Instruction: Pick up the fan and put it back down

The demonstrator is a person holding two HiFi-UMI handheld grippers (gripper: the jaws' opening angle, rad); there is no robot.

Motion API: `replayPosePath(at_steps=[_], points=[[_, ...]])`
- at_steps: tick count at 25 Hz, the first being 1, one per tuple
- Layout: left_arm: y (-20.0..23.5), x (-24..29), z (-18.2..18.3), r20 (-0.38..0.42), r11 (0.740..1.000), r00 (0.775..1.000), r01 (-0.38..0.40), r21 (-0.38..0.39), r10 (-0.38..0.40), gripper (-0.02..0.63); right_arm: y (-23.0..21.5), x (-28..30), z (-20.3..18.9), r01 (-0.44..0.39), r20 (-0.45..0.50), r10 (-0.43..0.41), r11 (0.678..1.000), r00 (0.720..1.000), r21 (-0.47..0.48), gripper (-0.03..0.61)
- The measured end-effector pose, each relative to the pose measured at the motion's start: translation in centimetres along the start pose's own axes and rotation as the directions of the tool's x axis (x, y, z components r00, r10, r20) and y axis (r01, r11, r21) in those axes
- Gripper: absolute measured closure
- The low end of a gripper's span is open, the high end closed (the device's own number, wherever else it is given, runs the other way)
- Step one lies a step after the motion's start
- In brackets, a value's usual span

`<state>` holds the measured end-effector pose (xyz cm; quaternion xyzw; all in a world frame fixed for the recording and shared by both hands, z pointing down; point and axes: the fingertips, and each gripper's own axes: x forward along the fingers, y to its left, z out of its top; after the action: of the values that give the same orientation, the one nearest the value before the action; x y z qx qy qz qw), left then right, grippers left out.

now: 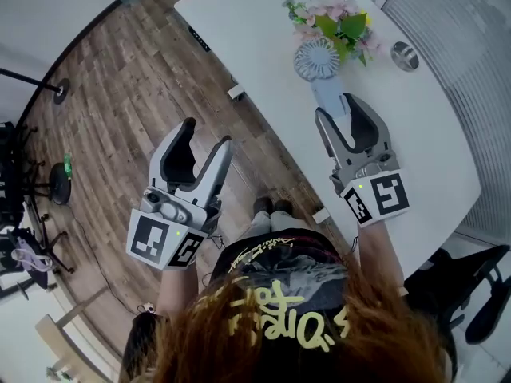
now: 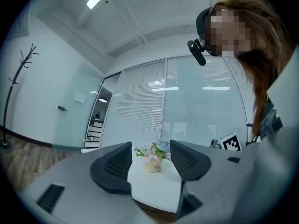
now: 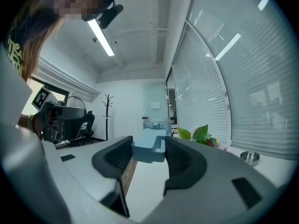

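Fan (image 1: pixel 318 61) on surface (image 1: pixel 263 22), straight ahead of right gripper (image 1: pixel 335 108): base nearest, head at far end by flowers (image 1: pixel 331 21), long axis in line with the fingers. Right fingers released, base just at their tips. Left gripper (image 1: pixel 210 132) well apart, released, empty.

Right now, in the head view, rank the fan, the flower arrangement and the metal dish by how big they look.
1. flower arrangement: widest spread.
2. fan: close behind, so the order of the top two is unsure.
3. metal dish: clearly the smallest.
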<state>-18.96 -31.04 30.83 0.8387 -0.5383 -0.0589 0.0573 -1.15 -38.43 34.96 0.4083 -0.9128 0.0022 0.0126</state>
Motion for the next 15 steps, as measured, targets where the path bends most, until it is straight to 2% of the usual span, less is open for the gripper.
replayPosePath(at_steps=[7, 15], points=[[1.4, -1.6, -0.9, -0.024, 0.997, 0.997, -0.072, -0.006, 0.071, 0.368, 0.1, 2.0, -4.7, -0.017, -0.077, 0.017, 1.0, 0.997, -0.003, 0.359], [1.6, -2.8, -1.2, -0.036, 0.995, 0.994, -0.1, -0.004, 0.1, 0.368, 0.1, 3.5, -8.9, -0.022, -0.182, 0.019, 1.0, 0.983, -0.015, 0.359]])
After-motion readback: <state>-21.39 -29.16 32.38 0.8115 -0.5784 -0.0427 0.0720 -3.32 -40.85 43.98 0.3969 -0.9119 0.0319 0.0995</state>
